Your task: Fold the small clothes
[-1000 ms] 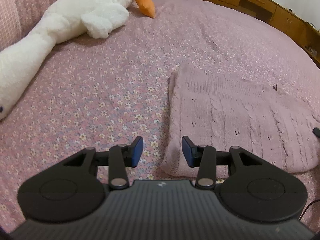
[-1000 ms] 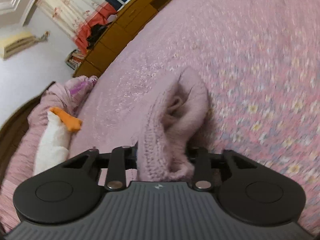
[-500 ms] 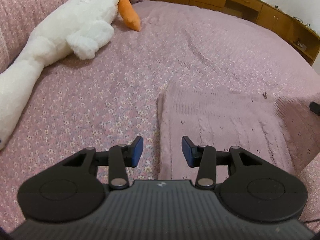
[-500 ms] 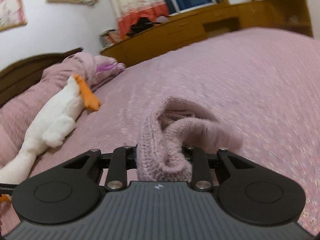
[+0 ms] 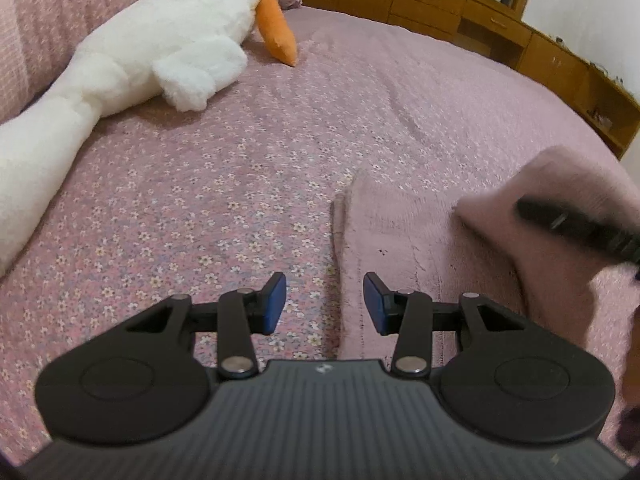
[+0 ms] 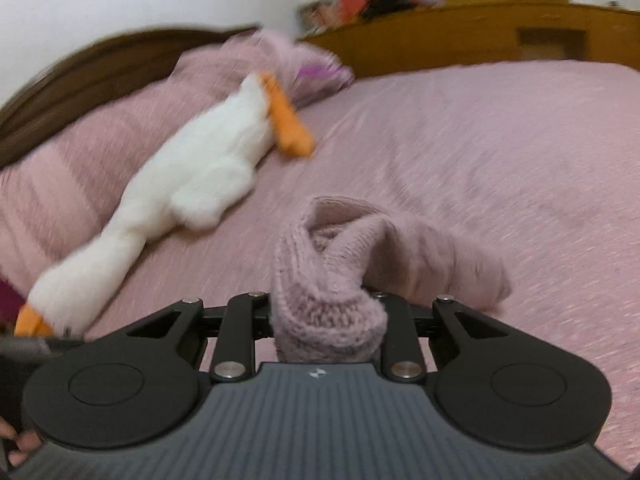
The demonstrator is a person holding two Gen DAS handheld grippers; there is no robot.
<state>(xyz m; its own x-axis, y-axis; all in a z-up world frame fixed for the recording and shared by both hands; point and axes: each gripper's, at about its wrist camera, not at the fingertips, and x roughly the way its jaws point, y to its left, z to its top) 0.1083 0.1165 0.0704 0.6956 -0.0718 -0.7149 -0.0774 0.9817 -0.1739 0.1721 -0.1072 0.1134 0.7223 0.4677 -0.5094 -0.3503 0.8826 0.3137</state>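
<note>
Pink knit sweater [image 5: 404, 240] lies on floral pink bedspread [image 5: 208, 184]; one edge lifted, bunched between clamped fingers of right gripper [image 6: 329, 316], raised above rest of garment. Left gripper [image 5: 325, 305] hovers over sweater's left edge, jaws apart, holding nothing. White plush goose [image 5: 160, 48] with orange beak farther up bed, well apart. Wooden cabinets [image 5: 472, 20] beyond bed.

Pink knit sweater [image 5: 404, 236] on bed, right edge lifted, folding over itself
</note>
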